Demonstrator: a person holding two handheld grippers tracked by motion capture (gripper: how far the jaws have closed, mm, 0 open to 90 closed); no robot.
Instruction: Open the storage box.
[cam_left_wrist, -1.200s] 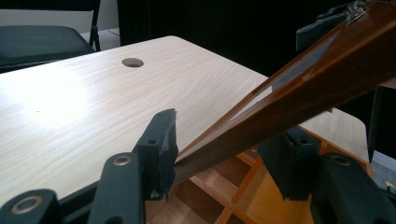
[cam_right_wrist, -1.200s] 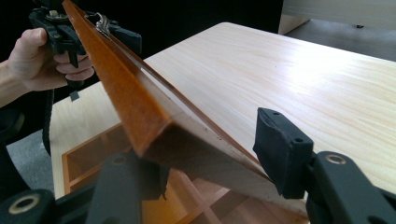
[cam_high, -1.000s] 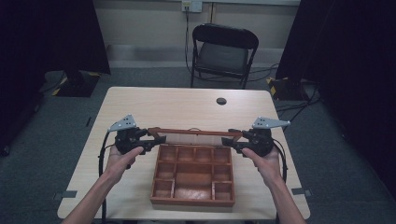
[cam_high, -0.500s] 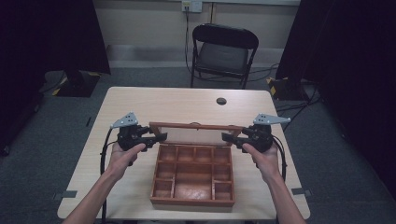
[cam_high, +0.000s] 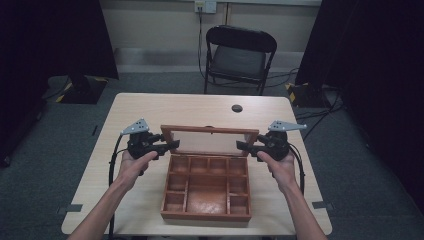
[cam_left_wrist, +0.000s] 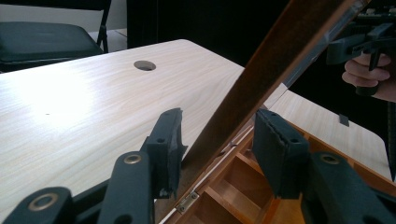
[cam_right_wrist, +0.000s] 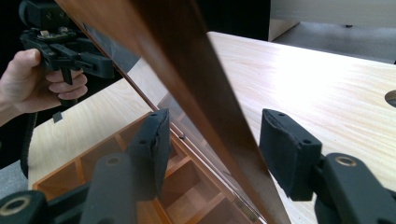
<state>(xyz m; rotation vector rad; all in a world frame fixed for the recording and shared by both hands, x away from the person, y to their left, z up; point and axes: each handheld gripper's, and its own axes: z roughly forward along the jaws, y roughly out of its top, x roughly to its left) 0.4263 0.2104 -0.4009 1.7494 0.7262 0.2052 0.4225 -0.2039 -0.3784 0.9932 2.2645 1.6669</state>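
While the wooden box (cam_high: 206, 187) sits on the near middle of the bench (cam_high: 150, 110), we hold its hinged lid (cam_high: 210, 137) raised along the far edge, one gripper at each end. From the high view we see the left gripper (cam_high: 170, 145) at the lid's left end and the right gripper (cam_high: 243, 146) at its right end, both hands level with each other, and the box's open compartments on the near side of the lid. That view is too far off to tell how the fingers stand on the wood.

Our left gripper view fills that in: the lid's dark frame (cam_left_wrist: 261, 79) passes up between the left gripper's (cam_left_wrist: 217, 140) fingers, which have just been closing; the one at that view's left touches the frame, while the other stands a little off it, so we see no firm clamp. It also shows a brass hinge (cam_left_wrist: 187, 203) at the box's far rim and the other hand farther off.

Our right gripper view shows the frame (cam_right_wrist: 196, 93) between the right gripper's (cam_right_wrist: 215, 149) fingers, which have just been opening, with clear gaps on both sides, so they stand open around the wood. A round hole (cam_high: 237, 108) in the bench lies well apart from the box, on the far side
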